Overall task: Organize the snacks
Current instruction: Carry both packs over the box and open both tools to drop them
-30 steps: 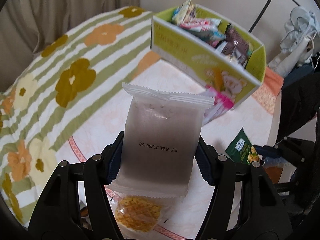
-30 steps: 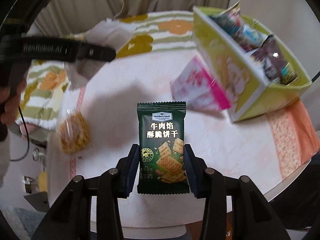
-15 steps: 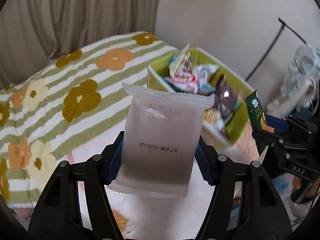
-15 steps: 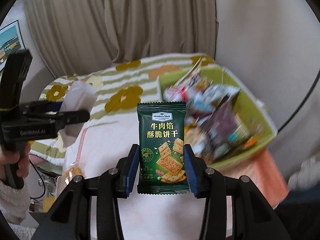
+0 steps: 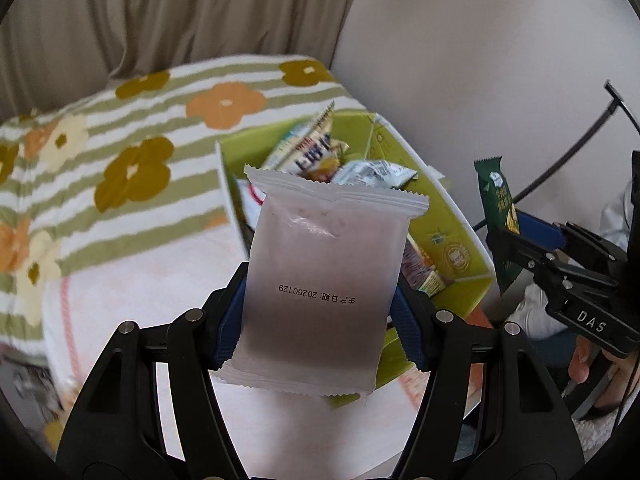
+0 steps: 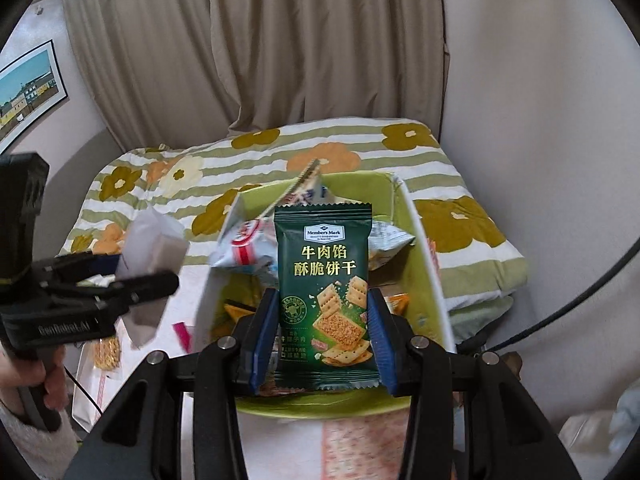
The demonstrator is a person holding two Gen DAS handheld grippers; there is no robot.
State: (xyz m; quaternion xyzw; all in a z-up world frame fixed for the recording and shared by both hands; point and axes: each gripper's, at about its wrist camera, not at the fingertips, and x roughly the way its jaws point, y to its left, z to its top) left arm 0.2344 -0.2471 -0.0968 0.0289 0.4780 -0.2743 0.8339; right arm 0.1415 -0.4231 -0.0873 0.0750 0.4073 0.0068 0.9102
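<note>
My left gripper (image 5: pixel 324 320) is shut on a frosted white snack packet (image 5: pixel 328 276) and holds it upright in the air in front of the green snack box (image 5: pixel 452 236). My right gripper (image 6: pixel 323 336) is shut on a dark green cracker packet (image 6: pixel 324 292), held over the near end of the green box (image 6: pixel 424 240), which is full of mixed snack packets. The right gripper with its green packet (image 5: pixel 498 208) shows at the right of the left wrist view. The left gripper with its white packet (image 6: pixel 150 248) shows at the left of the right wrist view.
The box stands on a pale pink-patterned table (image 5: pixel 152 280). A waffle snack in clear wrap (image 6: pixel 106 354) and a pink packet (image 6: pixel 182 332) lie on the table left of the box. A bed with a flowered, green-striped cover (image 6: pixel 460 216) and curtains lie behind.
Both grippers rose and tilted with their packets still held. The box now appears lower and nearer, with the right gripper's packet over it and the left gripper closer to its side.
</note>
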